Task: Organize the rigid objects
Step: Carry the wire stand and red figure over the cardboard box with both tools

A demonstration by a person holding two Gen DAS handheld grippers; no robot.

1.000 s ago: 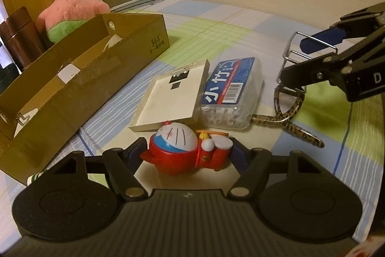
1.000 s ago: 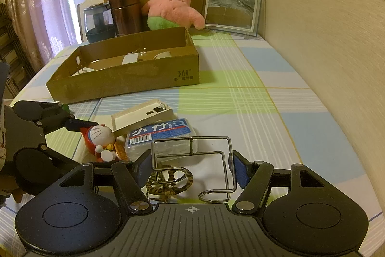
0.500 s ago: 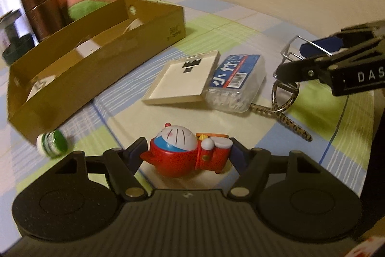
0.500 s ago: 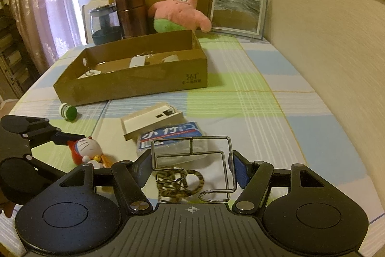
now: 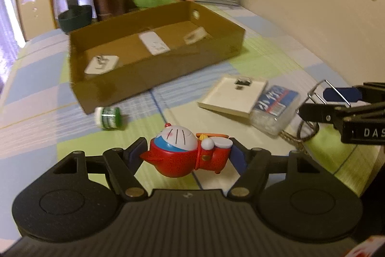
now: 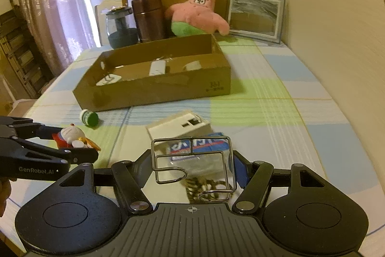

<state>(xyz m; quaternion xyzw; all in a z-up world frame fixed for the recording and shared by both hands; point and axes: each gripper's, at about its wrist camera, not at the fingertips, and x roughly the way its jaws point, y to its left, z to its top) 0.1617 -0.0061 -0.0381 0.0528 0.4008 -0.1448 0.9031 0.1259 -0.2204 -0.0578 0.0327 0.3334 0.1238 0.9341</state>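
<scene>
My left gripper [image 5: 187, 153] is shut on a red and blue cartoon cat figurine [image 5: 185, 153], held above the table; in the right wrist view the same figurine [image 6: 71, 137] shows at the left between the left gripper [image 6: 72, 141] pads. My right gripper [image 6: 192, 165] is shut on a bent metal wire clip [image 6: 192, 165] with a patterned strap hanging below it; in the left wrist view that clip [image 5: 322, 93] appears at the right edge. An open cardboard box [image 5: 154, 78] lies further back, with white labels on its floor.
On the checked tablecloth lie a small green bottle [image 5: 108, 117], a white flat tray [image 5: 233, 95] and a clear box with a blue label [image 5: 274, 110]. Behind the cardboard box [image 6: 154, 93] stand a pink star plush [image 6: 197, 13], brown canisters [image 6: 149, 18], a picture frame [image 6: 255, 16] and a chair.
My left gripper rose and rolled with the figurine, so the cardboard box's inside and the green bottle came into view. My right gripper lifted slightly with the wire clip.
</scene>
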